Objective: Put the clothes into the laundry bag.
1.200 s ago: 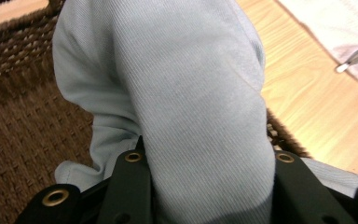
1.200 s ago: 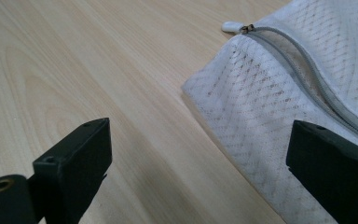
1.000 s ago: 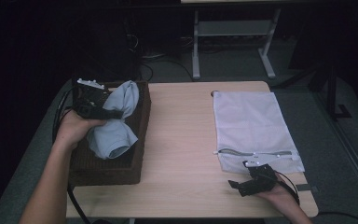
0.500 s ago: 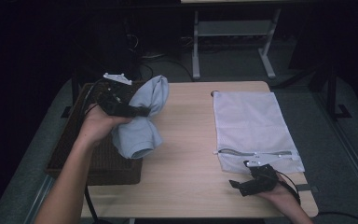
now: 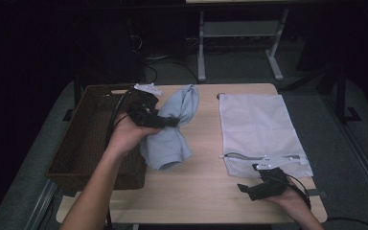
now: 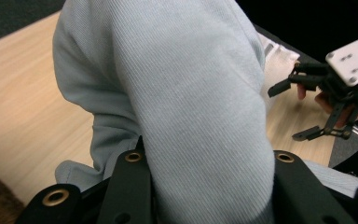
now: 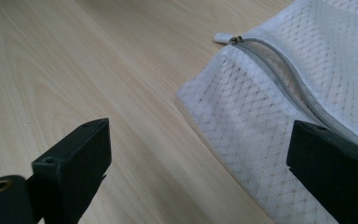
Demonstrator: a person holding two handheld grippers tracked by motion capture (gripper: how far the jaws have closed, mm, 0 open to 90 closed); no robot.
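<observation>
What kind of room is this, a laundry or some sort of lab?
Probably a lab or workshop set up for recording, not a laundry: a bare table in a dark room, cables on the floor behind, and a person holding a tool in each hand.

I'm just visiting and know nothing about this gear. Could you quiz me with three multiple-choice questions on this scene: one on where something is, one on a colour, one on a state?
1. Where does the white mesh bag lie?
A. inside the basket
B. flat on the table's right side
C. on the floor

2. What colour is the garment held by the left gripper?
A. red
B. black
C. pale blue

3. How do the right gripper jaws stand?
A. open, holding nothing
B. shut on the bag
C. shut on the garment

Answers: 1 B, the high view shows it spread on the wood table. 2 C, the left gripper view shows pale blue knit. 3 A, the right gripper view shows bare table between the jaws.
</observation>
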